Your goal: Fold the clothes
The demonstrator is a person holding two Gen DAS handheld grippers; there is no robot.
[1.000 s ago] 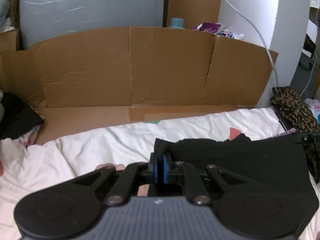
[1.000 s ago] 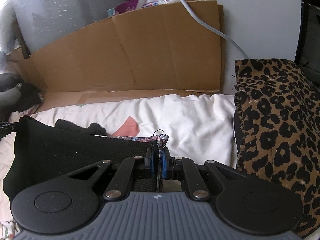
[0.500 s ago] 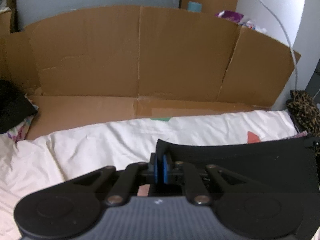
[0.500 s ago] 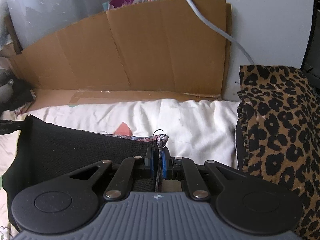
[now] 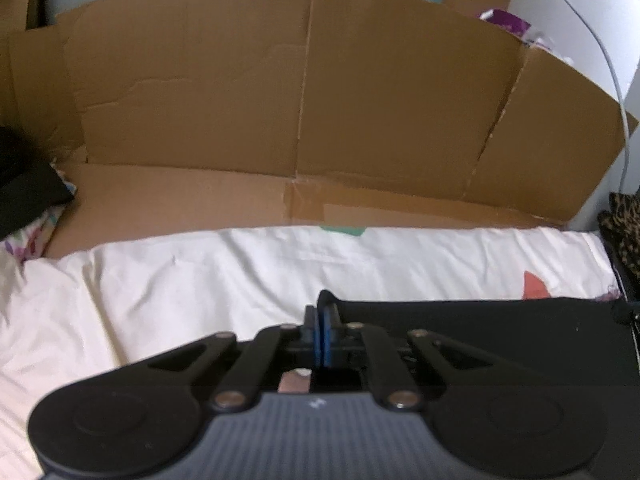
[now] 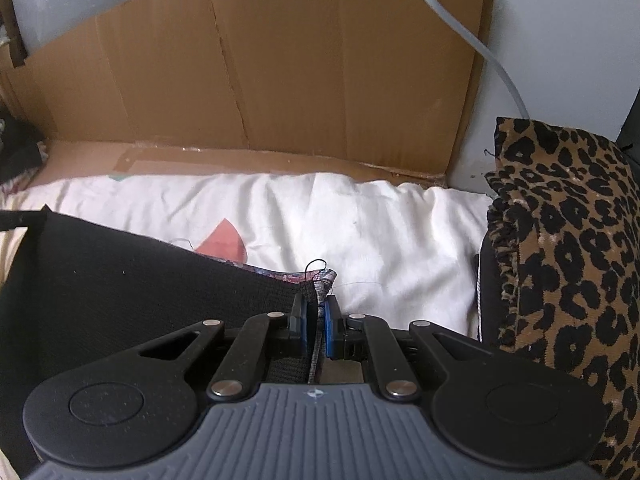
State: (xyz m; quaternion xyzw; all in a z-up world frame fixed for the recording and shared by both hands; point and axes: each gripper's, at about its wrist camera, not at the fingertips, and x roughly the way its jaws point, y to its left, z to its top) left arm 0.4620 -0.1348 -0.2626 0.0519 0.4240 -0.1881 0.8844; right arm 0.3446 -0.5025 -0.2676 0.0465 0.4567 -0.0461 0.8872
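Observation:
A black garment hangs stretched between my two grippers, low over the white bedsheet. My left gripper pinches the garment's left top corner, and a tip of black cloth pokes up past the blue pads as the jaws squeeze tighter. In the right wrist view the black garment runs off to the left. My right gripper is shut on the garment's right corner, where a grey patterned hem and a loose thread stick out above the pads.
A brown cardboard wall stands behind the sheet, with a cardboard flap lying flat at its foot. A leopard-print cloth is piled at the right edge. A dark heap of clothes lies at far left. A grey cable runs down the wall.
Both grippers have moved forward and down toward the cardboard, carrying the black garment. Its top edge is now taut and straight, and the bunched black cloth behind it is out of sight.

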